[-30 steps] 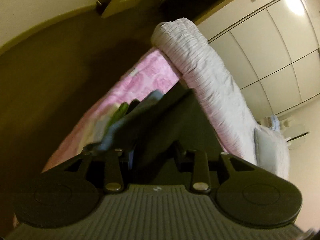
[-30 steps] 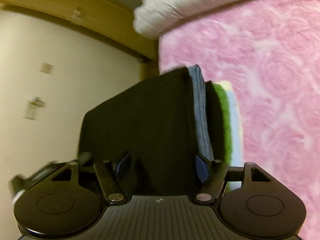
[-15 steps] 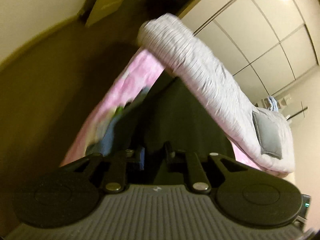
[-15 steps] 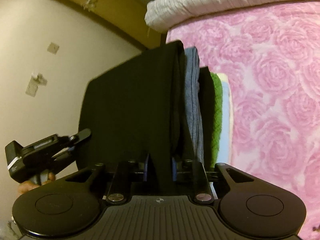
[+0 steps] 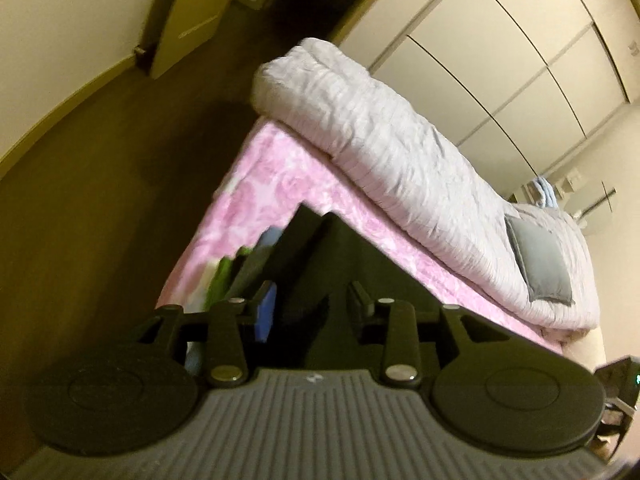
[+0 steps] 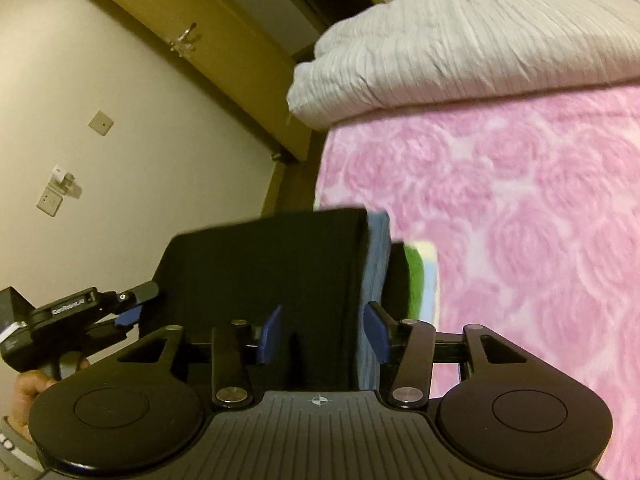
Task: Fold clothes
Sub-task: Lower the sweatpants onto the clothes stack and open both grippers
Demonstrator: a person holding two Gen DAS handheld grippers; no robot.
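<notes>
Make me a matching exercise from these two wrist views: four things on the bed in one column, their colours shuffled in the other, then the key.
Things:
1. top garment of the pile
2. bed cover
3. rolled duvet
4. small pillow

Colours:
A. pink with a rose pattern
B. grey
C. black
D. pale whitish with fine ribbing

Pairs: 1-C, 2-A, 3-D, 4-B

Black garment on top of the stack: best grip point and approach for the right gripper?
Take the black garment at its near edge, coming in level from the bed's near side. That edge faces the open right gripper and sits atop the blue piece, so go shallow, probably catching only the top layer.
</notes>
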